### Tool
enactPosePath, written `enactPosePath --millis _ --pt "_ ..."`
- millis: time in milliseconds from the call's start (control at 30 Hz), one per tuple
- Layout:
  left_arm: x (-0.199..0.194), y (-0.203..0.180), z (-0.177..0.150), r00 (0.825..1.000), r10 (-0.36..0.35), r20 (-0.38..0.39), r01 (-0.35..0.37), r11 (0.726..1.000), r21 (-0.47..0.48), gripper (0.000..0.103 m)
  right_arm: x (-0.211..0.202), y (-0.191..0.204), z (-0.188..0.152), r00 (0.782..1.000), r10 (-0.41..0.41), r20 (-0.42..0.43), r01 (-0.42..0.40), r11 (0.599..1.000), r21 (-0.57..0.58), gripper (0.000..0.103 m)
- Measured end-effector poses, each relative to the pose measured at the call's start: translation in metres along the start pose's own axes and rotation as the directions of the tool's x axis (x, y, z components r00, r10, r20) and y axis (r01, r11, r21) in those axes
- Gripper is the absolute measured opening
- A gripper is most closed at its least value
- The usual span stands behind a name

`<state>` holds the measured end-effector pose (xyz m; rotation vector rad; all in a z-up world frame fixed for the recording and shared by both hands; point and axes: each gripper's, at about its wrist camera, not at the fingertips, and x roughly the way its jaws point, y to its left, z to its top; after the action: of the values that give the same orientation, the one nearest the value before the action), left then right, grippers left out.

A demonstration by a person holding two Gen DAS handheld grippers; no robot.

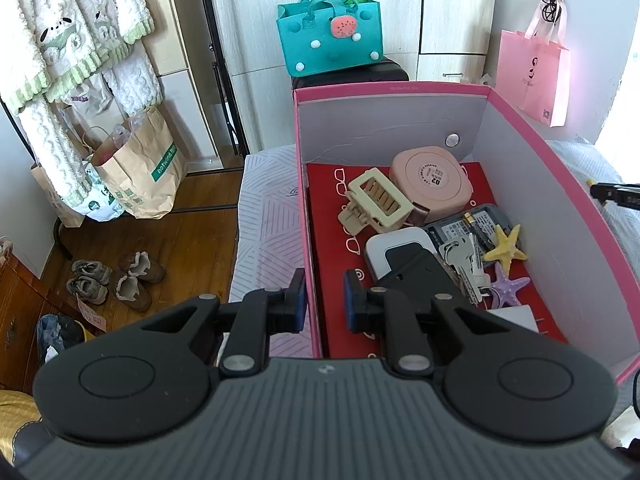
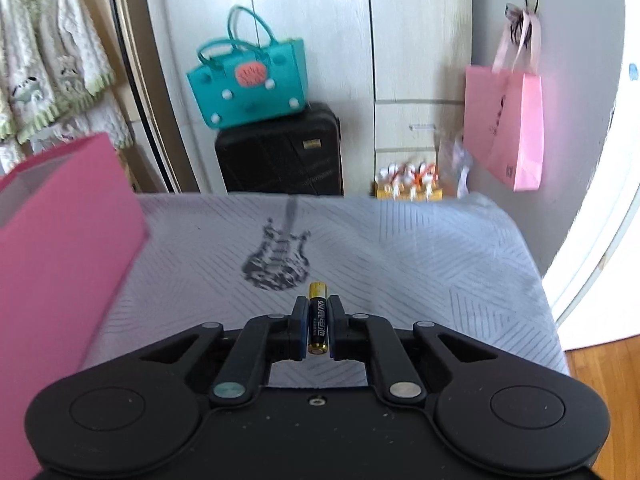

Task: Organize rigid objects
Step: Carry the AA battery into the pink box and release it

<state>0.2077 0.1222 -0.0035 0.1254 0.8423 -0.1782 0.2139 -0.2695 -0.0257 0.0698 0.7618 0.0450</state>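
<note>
Right tool (image 2: 317, 322) clamped on a black-and-gold battery (image 2: 317, 320), held over the grey bedspread (image 2: 420, 264) near the guitar print. Left tool (image 1: 325, 300) grips the left wall of the pink box (image 1: 306, 220) — clutter inside: keys (image 1: 464, 256), starfish (image 1: 506, 250).

A home bedroom, def. lived-in. Bed (image 2: 400, 248) w/ a pale striped cover & guitar print (image 2: 278, 258) fills the near side. Far wall: pale wardrobe doors (image 2: 312, 20), black suitcase (image 2: 280, 152) w/ a teal felt handbag (image 2: 248, 88) on top. Fleecy pyjamas (image 1: 76, 48) hang far left, paper shopping bags (image 1: 140, 176) below, shoes & boots (image 1: 116, 280) on the wood floor (image 1: 192, 240). Pink gift bag (image 2: 508, 120) on a wall hook, right.
</note>
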Motion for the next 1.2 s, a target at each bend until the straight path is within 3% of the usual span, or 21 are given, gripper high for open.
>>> enactPosePath --millis 167,367,467,700,967,1133,1200 --pt "0.0 0.0 -0.001 1.0 -0.003 0.004 0.003 1.0 -0.009 0.016 -0.04 0.027 0.013 0.988 0.139 0.072 -0.137 0.99 -0.024 0.012" --pt "0.001 -0.001 -0.001 1.0 0.006 0.006 -0.005 1.0 -0.008 0.016 -0.07 0.079 0.027 0.931 0.348 0.105 -0.337 0.935 -0.113 0.012" --pt "0.001 -0.001 -0.001 1.0 0.004 0.005 -0.004 1.0 -0.006 0.016 -0.071 0.103 0.036 0.908 0.409 0.086 -0.394 0.906 -0.154 0.012" --pt "0.001 0.002 0.0 1.0 -0.009 0.004 0.009 1.0 -0.016 0.016 -0.055 0.15 0.043 0.884 0.468 -0.001 -0.455 0.858 -0.238 0.012" --pt "0.005 0.005 -0.003 1.0 -0.028 0.004 0.028 0.999 -0.033 0.016 -0.025 0.169 0.04 0.884 0.46 -0.084 -0.467 0.856 -0.222 0.012" --pt "0.005 0.008 -0.005 0.999 -0.042 0.004 0.042 0.998 -0.045 0.016 -0.017 0.163 0.037 0.901 0.433 -0.021 -0.431 0.89 -0.149 0.017" --pt "0.004 0.008 -0.005 0.999 -0.047 0.005 0.047 0.998 -0.044 0.016 -0.02 0.158 0.037 0.896 0.444 -0.013 -0.442 0.888 -0.126 0.017"
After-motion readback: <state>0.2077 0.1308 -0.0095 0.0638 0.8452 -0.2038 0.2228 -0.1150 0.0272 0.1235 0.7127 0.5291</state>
